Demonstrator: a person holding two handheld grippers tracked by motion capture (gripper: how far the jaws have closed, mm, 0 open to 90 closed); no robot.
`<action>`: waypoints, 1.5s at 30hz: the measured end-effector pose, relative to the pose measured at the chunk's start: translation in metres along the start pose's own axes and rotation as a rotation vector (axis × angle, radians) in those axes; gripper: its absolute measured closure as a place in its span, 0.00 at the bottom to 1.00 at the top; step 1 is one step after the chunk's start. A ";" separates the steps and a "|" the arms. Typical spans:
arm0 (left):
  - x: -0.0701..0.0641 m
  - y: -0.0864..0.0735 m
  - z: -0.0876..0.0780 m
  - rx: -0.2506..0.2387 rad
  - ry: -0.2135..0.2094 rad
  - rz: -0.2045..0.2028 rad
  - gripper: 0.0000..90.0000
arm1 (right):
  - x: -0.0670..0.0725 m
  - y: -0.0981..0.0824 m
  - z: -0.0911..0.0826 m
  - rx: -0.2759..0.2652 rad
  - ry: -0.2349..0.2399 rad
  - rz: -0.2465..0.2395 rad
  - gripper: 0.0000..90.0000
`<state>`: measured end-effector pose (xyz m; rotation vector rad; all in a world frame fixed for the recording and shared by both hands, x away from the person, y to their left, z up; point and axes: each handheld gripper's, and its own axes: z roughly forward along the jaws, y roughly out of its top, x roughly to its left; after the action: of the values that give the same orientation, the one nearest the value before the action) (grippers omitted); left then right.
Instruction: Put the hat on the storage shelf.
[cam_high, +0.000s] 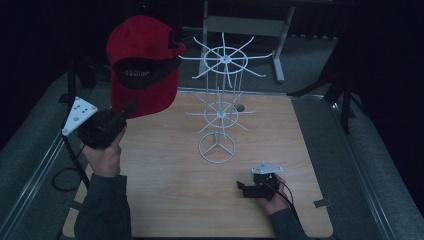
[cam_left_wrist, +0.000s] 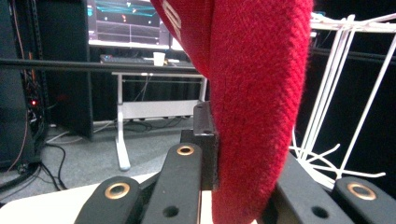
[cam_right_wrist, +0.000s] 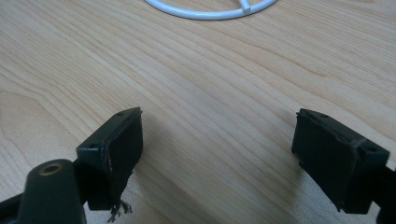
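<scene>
A red cap with a black underside to its brim hangs in the air at the left, above the table's back left corner. My left gripper is shut on the cap's lower edge; in the left gripper view the red fabric is pinched between the black jaws. A white wire hat stand with two tiers of radiating arms rises from a ring base at the table's middle, to the right of the cap. My right gripper rests low at the front right, jaws wide open over bare wood.
The wooden table is edged by grey padding and metal rails. The stand's ring base lies just ahead of the right gripper. A desk frame stands behind the table, and a monitor glows in the dark room.
</scene>
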<state>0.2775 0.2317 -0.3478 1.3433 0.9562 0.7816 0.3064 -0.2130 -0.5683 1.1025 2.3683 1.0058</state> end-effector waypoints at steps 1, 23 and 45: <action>-0.001 0.001 -0.001 -0.002 -0.001 0.004 0.95 | 0.000 0.000 0.000 0.000 0.000 0.000 0.18; -0.015 -0.002 -0.017 -0.039 -0.011 0.015 0.95 | 0.000 0.000 0.000 0.000 0.000 -0.002 0.18; -0.022 -0.068 -0.024 -0.005 -0.004 0.014 0.95 | 0.000 0.000 0.000 -0.004 -0.001 -0.002 0.18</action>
<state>0.2423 0.2161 -0.4119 1.3483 0.9425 0.7915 0.3066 -0.2130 -0.5686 1.0986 2.3653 1.0083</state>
